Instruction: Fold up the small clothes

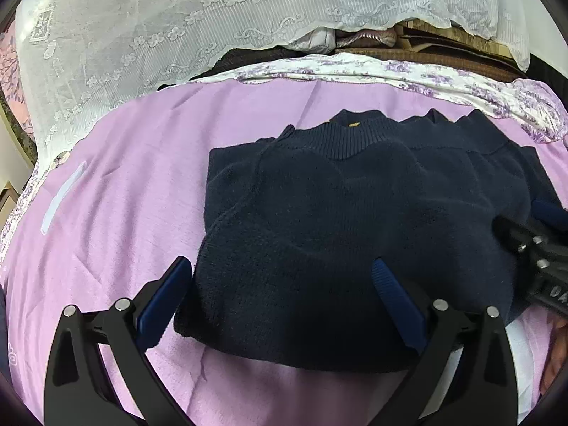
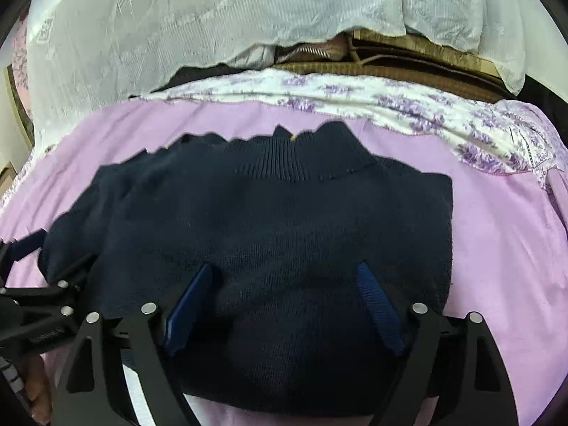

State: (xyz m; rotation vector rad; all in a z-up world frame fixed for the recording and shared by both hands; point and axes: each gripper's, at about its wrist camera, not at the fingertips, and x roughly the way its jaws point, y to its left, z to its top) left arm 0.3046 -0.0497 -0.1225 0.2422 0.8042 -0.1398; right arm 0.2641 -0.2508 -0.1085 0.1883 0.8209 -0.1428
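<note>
A dark navy knit sweater (image 1: pixel 337 213) lies folded on the lilac bedsheet (image 1: pixel 135 177), its ribbed collar (image 1: pixel 355 135) pointing away from me. My left gripper (image 1: pixel 280 262) stands open over the sweater's near left corner; the fabric lies between its blue pads (image 1: pixel 163 305) and they do not press on it. In the right wrist view the same sweater (image 2: pixel 269 213) fills the middle. My right gripper (image 2: pixel 284 266) is open just above its near part, with its jaws wide apart. Each gripper also shows at the edge of the other's view: the right gripper (image 1: pixel 543 248) and the left gripper (image 2: pixel 35 284).
White lace cloth (image 1: pixel 159 35) hangs behind the bed, above a purple floral sheet edge (image 1: pixel 390 67) and brown stacked items (image 2: pixel 408 60). A pale strip (image 1: pixel 62 198) lies on the sheet at left. A hand (image 2: pixel 35 387) holds the left gripper.
</note>
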